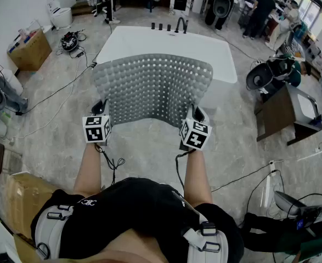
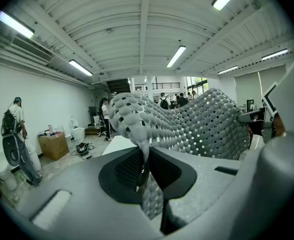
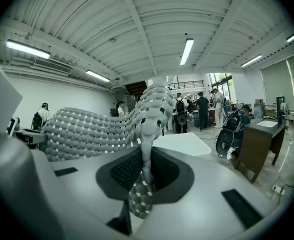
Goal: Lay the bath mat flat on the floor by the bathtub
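Note:
A grey pebbled bath mat (image 1: 152,86) with small holes hangs spread in the air between my two grippers, in front of the white bathtub (image 1: 166,45). My left gripper (image 1: 100,111) is shut on the mat's near left corner, and the left gripper view shows the mat's edge (image 2: 141,154) pinched between the dark pads. On the near right corner my right gripper (image 1: 196,116) is shut too, with the mat's edge (image 3: 145,159) clamped in its jaws. The far edge of the mat curves up over the tub's front.
A cardboard box (image 1: 29,51) and a white toilet (image 1: 61,16) stand at the far left. Cables (image 1: 56,92) trail across the marble floor. A dark desk (image 1: 284,111) is on the right, and several people (image 1: 259,7) work at the back.

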`<state>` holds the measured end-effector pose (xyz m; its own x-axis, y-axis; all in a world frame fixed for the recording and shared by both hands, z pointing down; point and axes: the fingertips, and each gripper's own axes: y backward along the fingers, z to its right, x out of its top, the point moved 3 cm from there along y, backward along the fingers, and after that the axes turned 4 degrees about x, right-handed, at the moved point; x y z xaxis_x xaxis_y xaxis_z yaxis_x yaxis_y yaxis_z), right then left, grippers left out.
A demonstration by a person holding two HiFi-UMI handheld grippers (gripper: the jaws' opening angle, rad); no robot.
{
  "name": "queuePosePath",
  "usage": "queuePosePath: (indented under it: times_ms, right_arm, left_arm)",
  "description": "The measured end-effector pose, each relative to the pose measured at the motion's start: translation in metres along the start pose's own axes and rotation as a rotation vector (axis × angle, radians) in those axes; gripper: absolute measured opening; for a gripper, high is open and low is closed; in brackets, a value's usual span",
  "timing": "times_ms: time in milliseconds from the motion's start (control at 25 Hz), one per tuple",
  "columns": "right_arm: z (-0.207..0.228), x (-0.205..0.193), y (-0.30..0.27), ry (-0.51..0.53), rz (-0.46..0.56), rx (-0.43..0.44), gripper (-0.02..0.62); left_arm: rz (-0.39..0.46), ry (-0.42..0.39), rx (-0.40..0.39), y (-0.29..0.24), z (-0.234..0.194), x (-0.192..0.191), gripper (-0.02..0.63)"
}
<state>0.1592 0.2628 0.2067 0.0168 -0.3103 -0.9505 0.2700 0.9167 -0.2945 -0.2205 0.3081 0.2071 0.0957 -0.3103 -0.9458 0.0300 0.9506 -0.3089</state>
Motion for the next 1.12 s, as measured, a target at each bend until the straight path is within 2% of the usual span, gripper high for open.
queuePosePath:
  times_ms: [560, 1120]
  right_arm:
    - [-0.026, -0.007, -0.004, -0.002, 0.020, 0.036, 0.046]
    - [-0.082, -0.018, -0.005, 0.051, 0.001, -0.025, 0.044]
  left_arm:
    - [-0.008, -0.023, -0.022, -0.005, -0.007, -0.004, 0.043]
    - [0.008, -0.005, -0.069, 0.001, -0.059, -0.026, 0.043]
